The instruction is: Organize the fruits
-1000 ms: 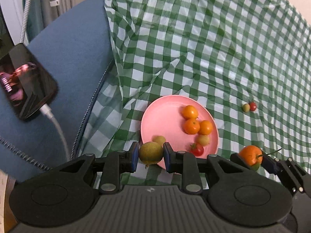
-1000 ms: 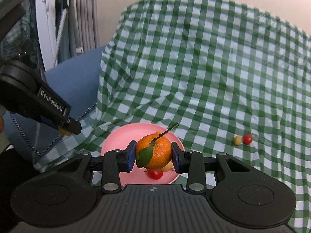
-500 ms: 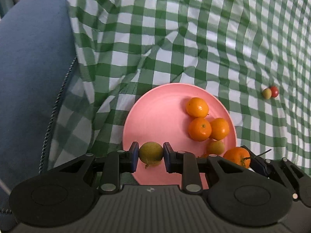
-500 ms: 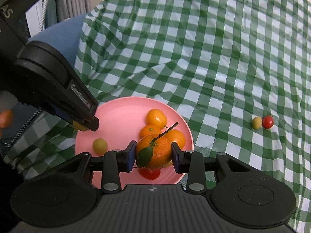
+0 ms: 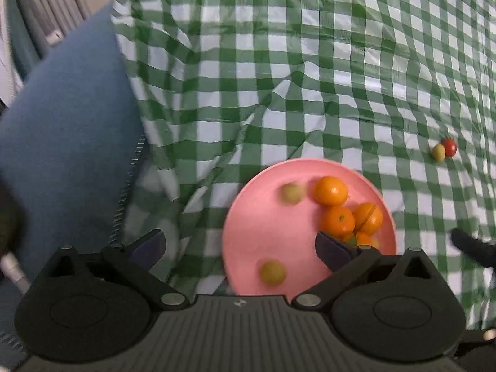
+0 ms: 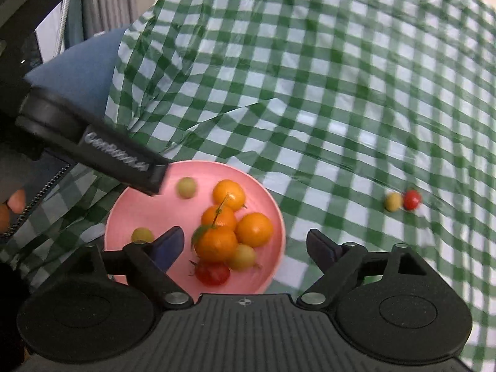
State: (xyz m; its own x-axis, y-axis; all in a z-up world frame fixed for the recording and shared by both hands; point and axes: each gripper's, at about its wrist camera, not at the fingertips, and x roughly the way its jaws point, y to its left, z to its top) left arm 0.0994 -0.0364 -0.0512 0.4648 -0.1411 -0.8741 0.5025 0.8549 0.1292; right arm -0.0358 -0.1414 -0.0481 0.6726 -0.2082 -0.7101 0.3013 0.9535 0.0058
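Observation:
A pink plate lies on the green checked cloth. It holds several oranges, one with stem and leaf, a red tomato and yellow-green fruits. My left gripper is open and empty above the plate's near edge. My right gripper is open and empty just above the stemmed orange. A yellow-green fruit and a red tomato lie together on the cloth to the right.
A blue cushion borders the cloth on the left, with a zip edge. The left gripper's body crosses the right wrist view over the plate's left rim. Wrinkled checked cloth covers the area beyond.
Both grippers have opened. The left one let go of its yellow-green fruit and the right one its stemmed orange; both fruits now lie on the plate. The grippers pulled back slightly.

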